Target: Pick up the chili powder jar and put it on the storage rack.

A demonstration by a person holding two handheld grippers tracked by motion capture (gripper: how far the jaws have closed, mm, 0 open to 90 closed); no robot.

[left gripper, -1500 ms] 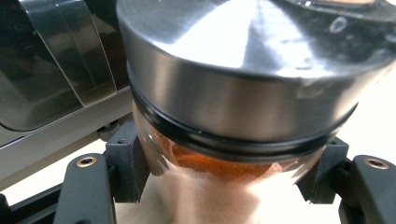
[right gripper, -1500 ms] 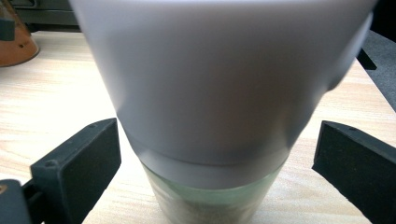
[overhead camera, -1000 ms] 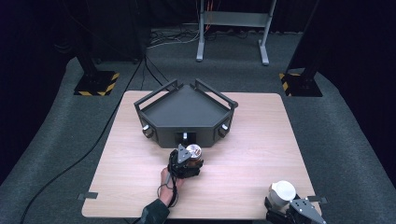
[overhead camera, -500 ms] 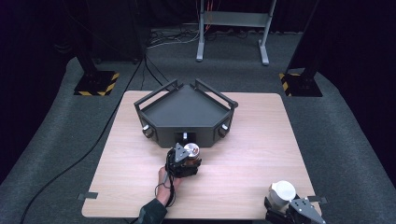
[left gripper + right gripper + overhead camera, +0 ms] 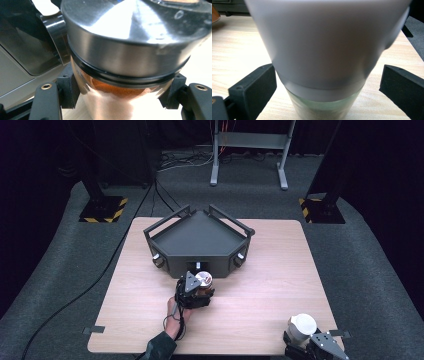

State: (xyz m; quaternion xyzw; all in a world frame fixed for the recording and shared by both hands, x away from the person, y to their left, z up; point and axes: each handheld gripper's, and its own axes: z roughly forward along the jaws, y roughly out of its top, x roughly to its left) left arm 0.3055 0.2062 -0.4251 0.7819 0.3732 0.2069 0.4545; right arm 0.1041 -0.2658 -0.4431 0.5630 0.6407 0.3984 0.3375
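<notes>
Gripping a clear spice jar [image 5: 117,100] with orange powder inside and a brushed steel lid [image 5: 130,40], the left gripper [image 5: 192,292] has both black jaws pressed against the glass just below the lid's dark seal ring. In the high view this jar [image 5: 204,280] sits at the centre of the frame, close to the front wall of the dark grey angular tray [image 5: 200,240]; whether it touches the wall cannot be told. A round metal fitting [image 5: 56,35] on that wall shows at upper left of the left gripper view, just beside the lid. A hand [image 5: 176,317] in a dark green sleeve [image 5: 160,347] comes in from the lower edge behind the gripper.

At lower right of the high view, the right gripper [image 5: 320,347] stands at a second jar with a white cap [image 5: 302,325], near the front right corner of the wooden table [image 5: 270,270]. In the right gripper view its jaws stand apart on either side of that jar's glass body [image 5: 324,110], with a gap at each side, below the white cap [image 5: 324,42].

The tray occupies the far middle of the table, its point toward the top of the frame.
</notes>
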